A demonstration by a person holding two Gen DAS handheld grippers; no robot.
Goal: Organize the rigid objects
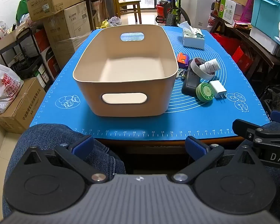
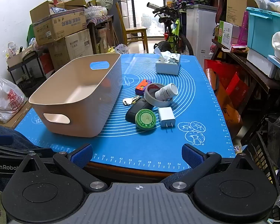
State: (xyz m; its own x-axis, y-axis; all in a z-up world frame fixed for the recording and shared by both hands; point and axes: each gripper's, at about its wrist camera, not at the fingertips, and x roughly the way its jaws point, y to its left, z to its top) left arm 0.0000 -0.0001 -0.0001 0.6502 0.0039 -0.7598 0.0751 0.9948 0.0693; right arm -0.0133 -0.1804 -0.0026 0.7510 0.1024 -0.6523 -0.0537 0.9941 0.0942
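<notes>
An empty beige bin (image 1: 121,85) (image 2: 95,102) stands on the blue mat (image 1: 69,78) (image 2: 192,100). To its right lie a green tin (image 1: 205,91) (image 2: 145,119), a white charger (image 1: 217,88) (image 2: 166,116), a black mouse (image 1: 189,84) (image 2: 135,109), a tape roll (image 1: 195,69) (image 2: 151,98) with a white bottle (image 1: 210,66) (image 2: 167,91) in it, keys (image 2: 129,100) and an orange-purple item (image 1: 183,59) (image 2: 142,86). My left gripper (image 1: 139,147) and right gripper (image 2: 138,155) are open and empty, before the table's near edge.
A tissue box (image 1: 193,37) (image 2: 169,63) stands at the mat's far right. Stacked cartons (image 1: 56,5) are on the left, shelves with a teal crate (image 2: 265,28) on the right, a bicycle (image 2: 174,35) behind. A denim-clad leg (image 1: 65,145) lies below the left gripper.
</notes>
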